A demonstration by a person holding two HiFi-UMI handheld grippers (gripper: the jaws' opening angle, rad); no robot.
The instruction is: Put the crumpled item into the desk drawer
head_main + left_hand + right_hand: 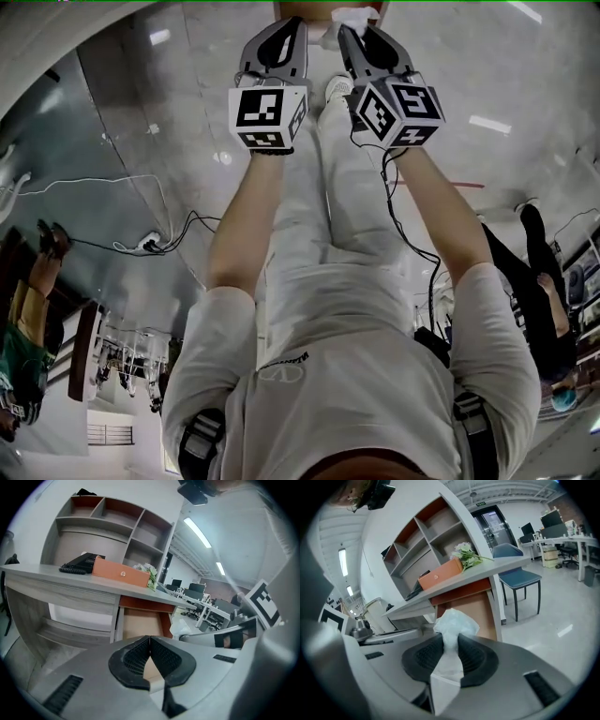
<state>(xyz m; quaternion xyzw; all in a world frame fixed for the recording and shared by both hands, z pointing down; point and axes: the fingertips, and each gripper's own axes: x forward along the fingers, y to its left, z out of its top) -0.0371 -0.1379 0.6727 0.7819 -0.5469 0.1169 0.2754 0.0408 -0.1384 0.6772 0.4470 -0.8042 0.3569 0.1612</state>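
Observation:
The crumpled item is a white tissue (454, 623), and my right gripper (451, 641) is shut on it, with the wad sticking out past the pads. In the head view the tissue (352, 16) shows at the top edge, at the right gripper's (349, 33) tips. My left gripper (150, 641) is shut with nothing between its pads and hangs just left of the right one. The desk drawer (140, 623) stands pulled open under the grey desk top (56, 576), ahead of both grippers. Its brown inside (469, 611) shows behind the tissue.
On the desk lie an orange box (121, 573), a black phone (77, 566) and a bunch of flowers (468, 552). A shelf unit (108, 527) rises behind it. A blue chair (515, 573) stands to the right of the desk. More desks (206, 602) stand farther off.

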